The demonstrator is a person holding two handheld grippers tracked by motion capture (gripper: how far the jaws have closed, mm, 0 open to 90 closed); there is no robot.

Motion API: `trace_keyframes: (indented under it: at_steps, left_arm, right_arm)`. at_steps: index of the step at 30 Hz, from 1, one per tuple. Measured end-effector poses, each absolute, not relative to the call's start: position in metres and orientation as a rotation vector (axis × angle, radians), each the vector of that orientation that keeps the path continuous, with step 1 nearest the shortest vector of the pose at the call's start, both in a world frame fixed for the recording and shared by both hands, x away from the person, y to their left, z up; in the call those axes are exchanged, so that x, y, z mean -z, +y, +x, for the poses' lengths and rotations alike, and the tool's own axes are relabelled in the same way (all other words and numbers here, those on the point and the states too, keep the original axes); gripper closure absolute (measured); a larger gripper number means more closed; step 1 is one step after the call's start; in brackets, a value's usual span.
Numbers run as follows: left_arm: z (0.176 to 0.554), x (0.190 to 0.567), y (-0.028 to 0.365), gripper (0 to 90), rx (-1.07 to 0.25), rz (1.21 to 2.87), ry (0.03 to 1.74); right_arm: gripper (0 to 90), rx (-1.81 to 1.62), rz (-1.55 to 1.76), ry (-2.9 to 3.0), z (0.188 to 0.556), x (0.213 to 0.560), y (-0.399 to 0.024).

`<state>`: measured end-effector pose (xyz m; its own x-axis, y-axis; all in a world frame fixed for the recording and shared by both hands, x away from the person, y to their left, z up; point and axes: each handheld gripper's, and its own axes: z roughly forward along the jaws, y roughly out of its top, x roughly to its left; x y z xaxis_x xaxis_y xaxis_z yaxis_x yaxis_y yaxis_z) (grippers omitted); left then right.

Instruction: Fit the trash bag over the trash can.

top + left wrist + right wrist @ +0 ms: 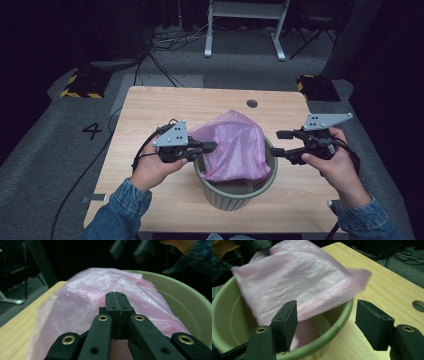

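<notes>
Left gripper (115, 296) jaws pinching shut on pink bag (235, 145) over bin rim (272, 175); right gripper (277, 143) jaws gaping wide, sitting clear beside the rim.

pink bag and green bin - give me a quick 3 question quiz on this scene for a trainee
1. True or false: the pink plastic bag lies flat on the wooden table, away from the green bin.
2. Which gripper has its jaws apart? A. left gripper B. right gripper C. both
3. Fill in: in the left gripper view the two jaws are pressed together against the ____.

Key
1. False: the bag sits partly inside the bin and bulges above its rim.
2. B: the right gripper's jaws stand apart either side of the bin's rim, with no pad pressing on anything.
3. pink plastic bag
</notes>
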<state>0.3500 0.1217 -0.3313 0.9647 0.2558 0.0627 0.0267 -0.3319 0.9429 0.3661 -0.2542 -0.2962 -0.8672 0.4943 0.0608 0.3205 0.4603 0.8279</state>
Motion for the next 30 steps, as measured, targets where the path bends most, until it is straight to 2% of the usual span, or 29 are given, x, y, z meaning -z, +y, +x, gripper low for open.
trace_keyframes:
  at_steps: [10, 20, 21, 22, 25, 26, 28, 30]
  left_arm:
    - [0.348, 0.339, 0.111, 89.9, -0.145, 1.992, 0.168]
    - [0.35, 0.342, 0.099, 89.9, -0.097, 2.065, 0.157]
    - [0.35, 0.342, 0.099, 89.9, -0.095, 2.064, 0.158]
    - [0.35, 0.342, 0.099, 89.8, -0.092, 2.059, 0.16]
    - [0.349, 0.342, 0.101, 85.4, -0.083, 2.026, 0.177]
    - [0.349, 0.341, 0.102, 81.7, -0.088, 2.016, 0.179]
    - [0.348, 0.34, 0.103, 71.2, -0.109, 1.994, 0.202]
    - [0.348, 0.338, 0.105, 56.7, -0.135, 1.966, 0.238]
  right_arm:
    - [25.5, -1.344, 0.804, 2.545, 0.403, 0.307, -0.23]
    - [26.7, -1.383, 0.789, 2.56, 0.415, 0.307, -0.203]
    - [28.9, -1.38, 0.789, 2.562, 0.416, 0.307, -0.202]
    - [35.7, -1.372, 0.785, 2.568, 0.418, 0.307, -0.2]
    - [68.1, -1.306, 0.712, 2.604, 0.421, 0.307, -0.198]
    - [70.5, -1.294, 0.7, 2.613, 0.421, 0.307, -0.198]
    - [87.2, -1.285, 0.656, 2.606, 0.42, 0.305, -0.198]
    - [90.0, -1.305, 0.643, 2.59, 0.418, 0.303, -0.199]
